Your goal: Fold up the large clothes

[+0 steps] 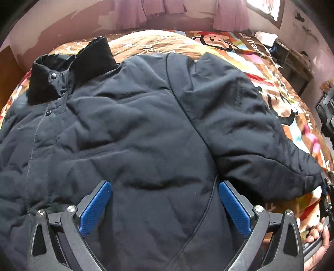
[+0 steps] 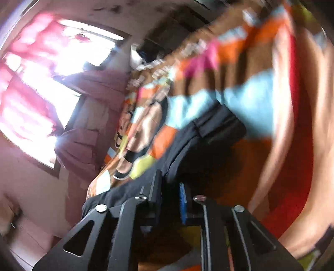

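A large dark padded jacket [image 1: 135,125] lies spread front-up on the bed, collar [image 1: 68,70] at the far left. One sleeve [image 1: 240,125] is laid along its right side. My left gripper [image 1: 165,185] hovers open over the jacket's lower body, blue pads [image 1: 96,208] wide apart and nothing between them. In the blurred right wrist view, my right gripper [image 2: 170,185] has its jaws close together, with dark fabric of the jacket sleeve [image 2: 208,133] pinched between them near the cuff. In the left wrist view, the right gripper [image 1: 327,191] shows at the sleeve's end.
The bed carries a bright cartoon-print blanket [image 1: 219,41]. A person's hand [image 1: 319,235] shows at the lower right. A dark object [image 1: 325,112] stands at the right edge. A window [image 2: 62,83] with pink curtains [image 1: 129,12] and a small side table [image 1: 292,60] line the walls.
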